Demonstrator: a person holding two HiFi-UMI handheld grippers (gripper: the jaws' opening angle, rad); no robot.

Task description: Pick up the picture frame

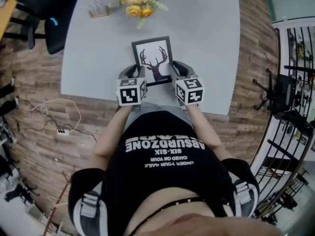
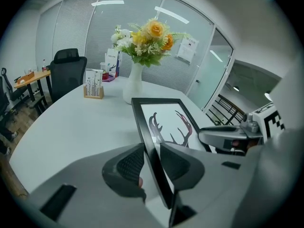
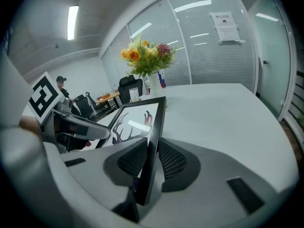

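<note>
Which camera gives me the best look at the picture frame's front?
The head view: nearly the whole picture frame faces it, deer print clear. The gripper views show it slanted, partly hidden, its side edges pinched by the left gripper and right gripper.

Head camera looks steeply down on worktop (image 1: pixel 206 43); left gripper (image 1: pixel 135 72) and right gripper (image 1: pixel 175 69) cameras look closely along jaws, sharing the picture frame (image 1: pixel 153 58).
</note>
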